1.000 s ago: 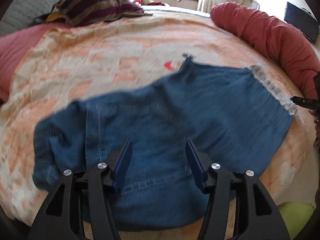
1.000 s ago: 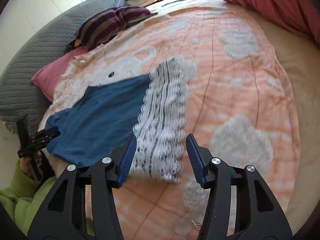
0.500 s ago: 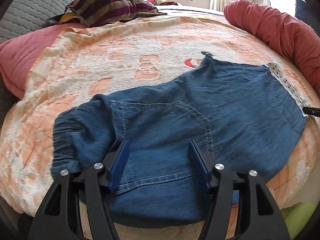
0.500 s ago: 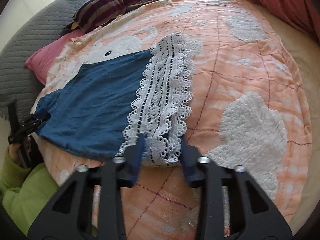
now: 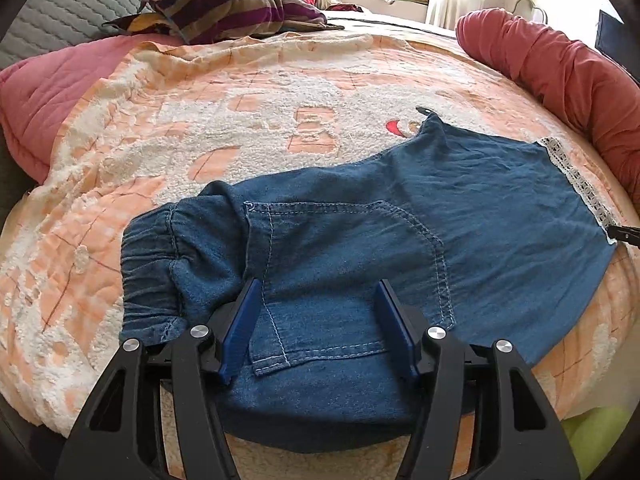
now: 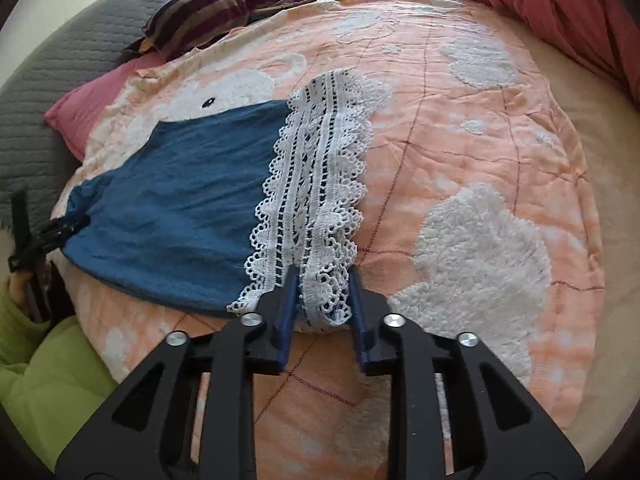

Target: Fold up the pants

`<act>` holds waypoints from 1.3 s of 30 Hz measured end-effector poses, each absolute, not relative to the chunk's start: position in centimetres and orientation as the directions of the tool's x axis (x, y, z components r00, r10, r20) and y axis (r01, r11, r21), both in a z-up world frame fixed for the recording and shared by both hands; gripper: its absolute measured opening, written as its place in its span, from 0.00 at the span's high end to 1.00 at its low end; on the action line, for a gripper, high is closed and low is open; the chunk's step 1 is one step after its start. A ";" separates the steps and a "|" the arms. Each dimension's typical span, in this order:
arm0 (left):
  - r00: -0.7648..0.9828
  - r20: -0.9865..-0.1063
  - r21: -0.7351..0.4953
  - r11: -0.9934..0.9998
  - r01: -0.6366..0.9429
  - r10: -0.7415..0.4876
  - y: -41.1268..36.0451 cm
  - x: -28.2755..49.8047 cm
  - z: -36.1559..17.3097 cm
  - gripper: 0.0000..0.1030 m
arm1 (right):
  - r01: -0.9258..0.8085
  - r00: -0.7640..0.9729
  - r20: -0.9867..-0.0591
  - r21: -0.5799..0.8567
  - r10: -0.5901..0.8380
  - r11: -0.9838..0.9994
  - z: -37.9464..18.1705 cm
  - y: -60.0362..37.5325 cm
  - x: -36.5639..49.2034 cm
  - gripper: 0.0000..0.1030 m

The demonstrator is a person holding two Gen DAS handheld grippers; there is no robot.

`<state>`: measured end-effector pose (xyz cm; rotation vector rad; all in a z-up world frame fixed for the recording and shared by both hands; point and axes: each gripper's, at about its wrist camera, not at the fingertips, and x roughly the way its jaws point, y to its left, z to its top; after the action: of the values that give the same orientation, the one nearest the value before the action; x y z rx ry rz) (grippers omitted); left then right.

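Blue denim pants (image 5: 360,240) with a white lace hem (image 6: 316,184) lie flat across the orange and white bedspread (image 5: 240,128). In the left wrist view my left gripper (image 5: 316,316) is open, its fingers straddling the near waist edge by the back pocket. In the right wrist view my right gripper (image 6: 324,300) has its jaws narrowed around the near end of the lace hem, which sits between the pads. The left gripper (image 6: 60,228) also shows at the far waist end, and the right gripper's tip (image 5: 624,234) at the hem.
A striped pillow (image 5: 232,12) and a pink pillow (image 5: 36,96) lie at the head of the bed. A red rolled blanket (image 5: 560,68) runs along the far right side. A grey quilted headboard (image 6: 60,64) stands behind. My green sleeve (image 6: 48,368) is at the bed's near edge.
The right gripper moved forward onto the lace hem and closed its jaws around it. The left gripper came closer to the waist edge and stays open.
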<state>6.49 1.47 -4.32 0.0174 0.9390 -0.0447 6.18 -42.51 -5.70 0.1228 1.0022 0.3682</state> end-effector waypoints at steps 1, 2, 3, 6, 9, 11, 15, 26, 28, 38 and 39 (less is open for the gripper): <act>0.592 -0.805 -0.008 0.999 0.045 -0.033 1.5 6.5 -4.3 0.44 | -0.242 0.503 -0.794 0.251 0.342 0.937 -5.1 -42.7 6.1 0.68; 0.594 -0.804 -0.011 0.999 0.043 -0.034 1.5 6.4 -4.2 0.44 | -0.238 0.519 -0.786 0.244 0.336 0.940 -4.6 -42.8 6.0 0.65; 0.597 -0.802 -0.014 0.999 0.041 -0.036 1.4 6.2 -4.0 0.43 | -0.236 0.536 -0.776 0.242 0.334 0.941 -4.0 -43.0 5.9 0.62; 0.608 -0.794 -0.011 0.999 0.036 -0.031 1.2 5.8 -3.3 0.40 | -0.235 0.586 -0.741 0.233 0.329 0.944 -2.4 -42.9 5.8 0.53; 0.627 -0.779 -0.015 0.999 0.032 -0.031 1.1 5.3 -2.2 0.35 | -0.263 0.610 -0.709 0.241 0.355 0.934 -1.2 -41.8 5.8 0.45; 0.646 -0.763 -0.014 0.999 0.038 -0.035 0.8 4.9 -1.3 0.33 | -0.289 0.623 -0.690 0.235 0.368 0.928 -0.6 -40.5 5.8 0.40; 0.668 -0.743 -0.004 0.998 0.057 -0.041 -0.1 4.4 0.0 0.27 | -0.340 0.626 -0.673 0.220 0.395 0.914 0.3 -37.8 5.9 0.31; 0.677 -0.730 0.003 0.991 0.135 -0.090 -4.0 4.3 0.9 0.08 | -0.443 0.598 -0.692 0.135 0.404 0.886 -0.5 -30.3 5.9 0.20; 0.672 -0.735 0.011 0.989 0.145 -0.091 -4.6 4.5 0.7 0.07 | -0.455 0.584 -0.698 0.141 0.414 0.879 -0.9 -29.5 6.1 0.20; 0.617 -0.782 0.019 0.986 0.163 -0.087 -6.0 6.4 -1.5 0.07 | -0.456 0.552 -0.738 0.124 0.389 0.881 -2.8 -26.6 7.4 0.16; 0.610 -0.788 0.024 0.986 0.162 -0.081 -5.9 6.7 -1.8 0.07 | -0.455 0.549 -0.742 0.122 0.385 0.882 -3.1 -26.4 7.5 0.16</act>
<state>6.66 -5.93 -1.83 0.0962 0.9037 -0.1410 7.49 -26.42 -3.05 -0.0885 0.8561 0.4979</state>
